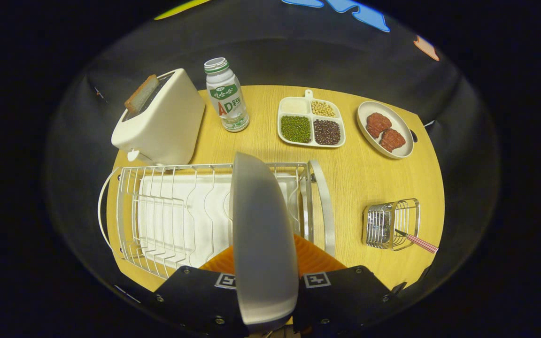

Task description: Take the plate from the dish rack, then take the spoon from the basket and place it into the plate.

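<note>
Plate [261, 234] stood on edge, clamped between the gripper [265, 281] fingers, over the right end of the dish rack [167, 211]. Right of the rack, a wire basket [391, 223] held what looked like the spoon [418, 241]. Beyond the rack sat a toaster [162, 119].

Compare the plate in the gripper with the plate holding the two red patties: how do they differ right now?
The grey plate stands on edge between the fingers of the gripper, which press it from both sides above the dish rack; the patty plate lies flat on the table beyond the basket. The grey plate is bare; the other carries two red patties. Both look shallow, with rounded rims.
</note>
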`<state>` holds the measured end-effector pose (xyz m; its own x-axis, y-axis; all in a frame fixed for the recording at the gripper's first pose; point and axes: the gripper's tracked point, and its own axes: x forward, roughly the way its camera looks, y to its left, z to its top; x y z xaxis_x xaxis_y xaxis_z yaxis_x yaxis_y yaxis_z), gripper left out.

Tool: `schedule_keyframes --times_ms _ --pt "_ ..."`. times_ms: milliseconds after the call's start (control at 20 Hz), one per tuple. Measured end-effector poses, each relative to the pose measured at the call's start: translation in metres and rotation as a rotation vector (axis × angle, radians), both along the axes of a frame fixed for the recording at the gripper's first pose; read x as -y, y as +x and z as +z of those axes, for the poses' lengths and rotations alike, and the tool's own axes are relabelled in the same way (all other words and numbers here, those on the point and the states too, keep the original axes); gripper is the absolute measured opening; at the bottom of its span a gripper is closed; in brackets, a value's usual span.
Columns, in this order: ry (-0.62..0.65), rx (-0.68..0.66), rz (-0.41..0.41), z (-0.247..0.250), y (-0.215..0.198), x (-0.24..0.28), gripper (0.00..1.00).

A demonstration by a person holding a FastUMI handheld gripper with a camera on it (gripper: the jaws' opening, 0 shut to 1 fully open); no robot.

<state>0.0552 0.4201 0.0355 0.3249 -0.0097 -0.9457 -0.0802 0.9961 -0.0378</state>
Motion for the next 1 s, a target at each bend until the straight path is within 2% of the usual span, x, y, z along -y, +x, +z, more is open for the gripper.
schedule_keyframes --times_ms 300,500,700,1000 --pt "-0.122 0.03 -0.02 0.008 0.002 -0.005 0.35" --pt "-0.195 0.095 0.018 0.021 0.006 -0.005 0.35" --pt "-0.167 0.179 0.053 0.05 0.002 0.0 0.35" --pt "-0.052 0.223 0.059 0.099 -0.037 0.033 0.35"
